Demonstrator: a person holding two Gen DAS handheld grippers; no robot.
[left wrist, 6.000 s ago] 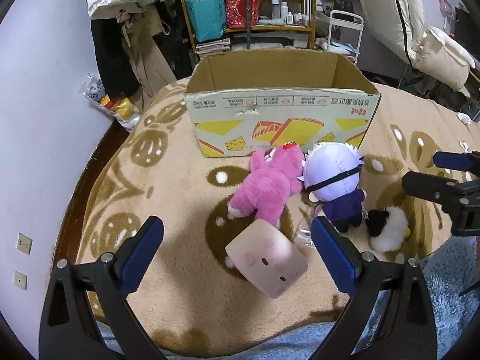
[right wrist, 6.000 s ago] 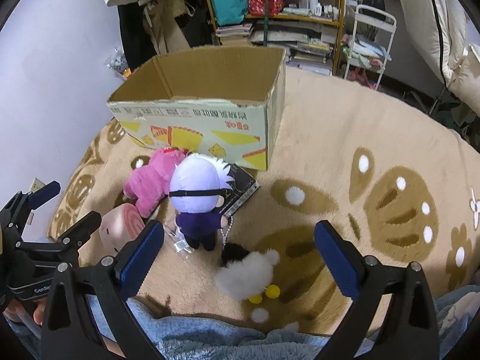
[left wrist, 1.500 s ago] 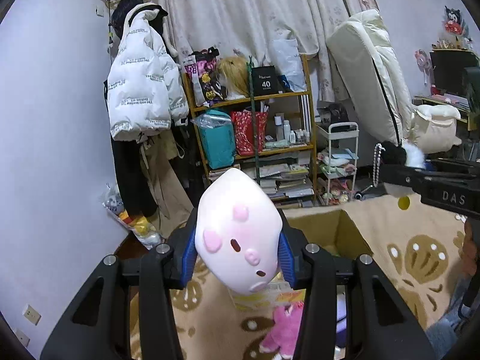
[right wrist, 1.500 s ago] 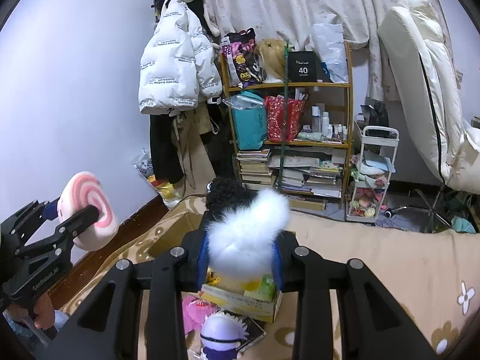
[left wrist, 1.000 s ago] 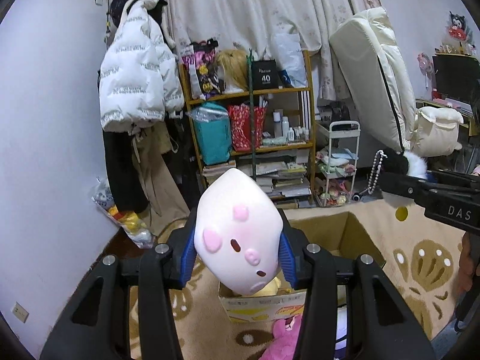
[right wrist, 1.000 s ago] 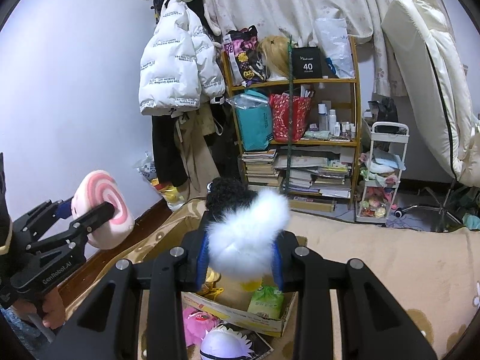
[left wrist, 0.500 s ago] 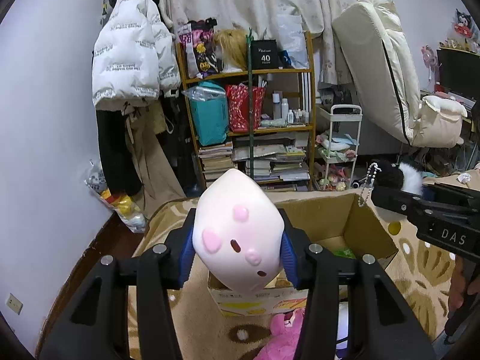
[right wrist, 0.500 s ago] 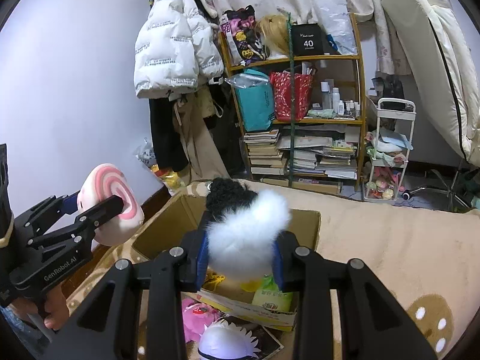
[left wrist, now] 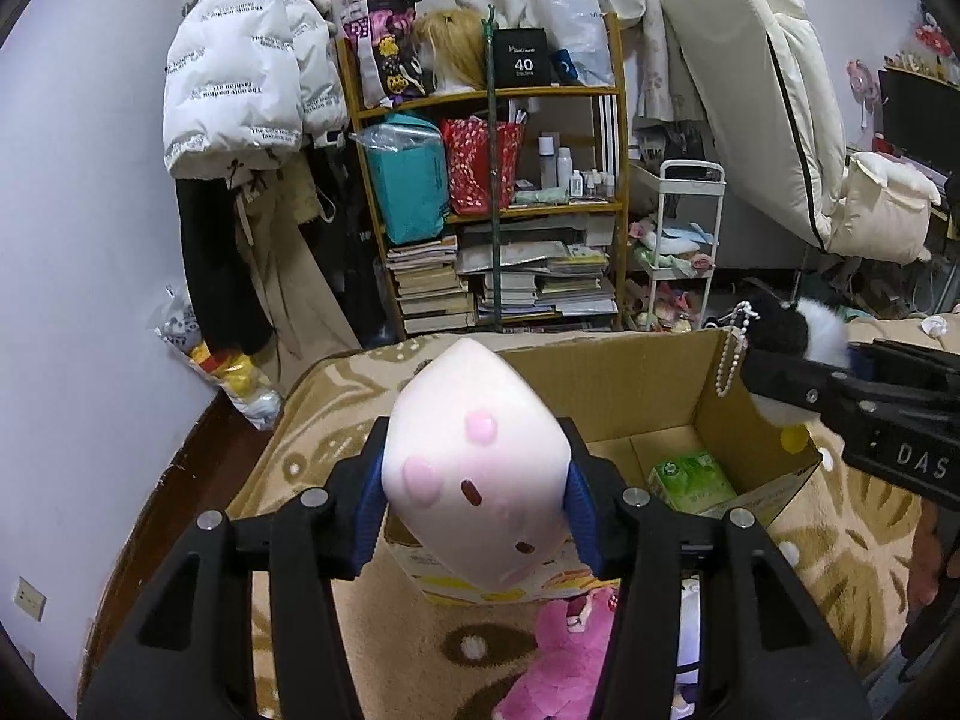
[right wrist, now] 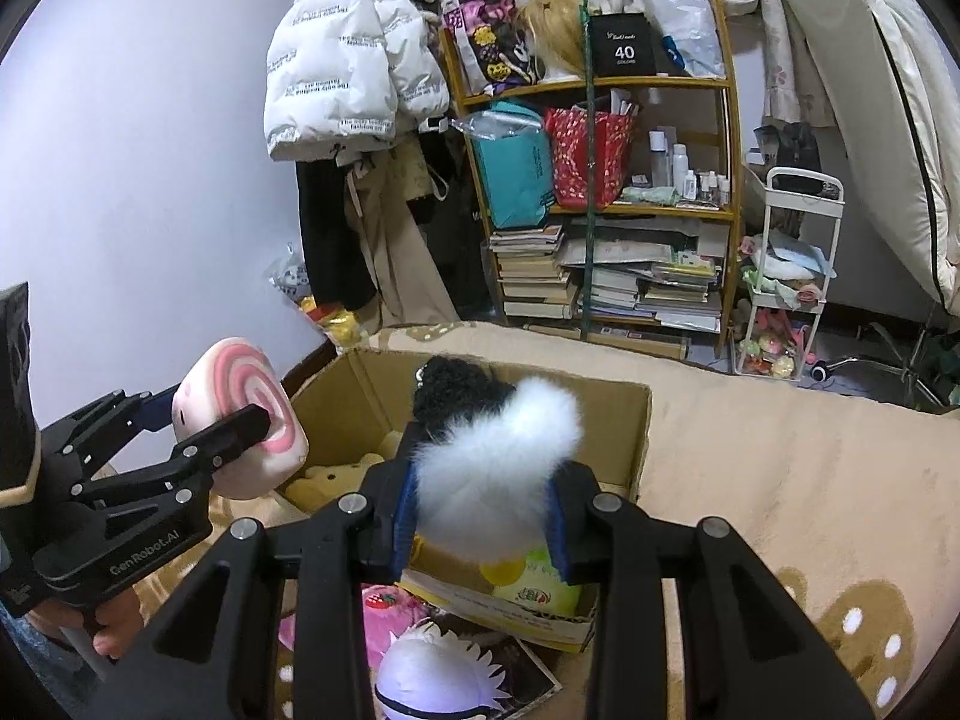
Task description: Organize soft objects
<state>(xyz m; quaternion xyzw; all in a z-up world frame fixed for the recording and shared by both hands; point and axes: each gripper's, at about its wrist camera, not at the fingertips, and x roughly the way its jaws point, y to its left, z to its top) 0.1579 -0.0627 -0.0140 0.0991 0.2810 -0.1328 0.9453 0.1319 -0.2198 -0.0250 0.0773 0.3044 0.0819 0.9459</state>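
Both toys are poised at the cardboard box (left wrist: 654,378)! The left gripper (left wrist: 477,501), jaws just easing apart, clamps the pink pillow toy (left wrist: 474,468) before the near wall. The right gripper (right wrist: 483,510) squeezes the black-and-white fluffy toy (right wrist: 498,474) above the opening, looking nearer to a drop. The pink plush (left wrist: 558,666) lies on the rug below.

White puffer jacket (left wrist: 240,78) beside cluttered bookshelf (left wrist: 492,204)
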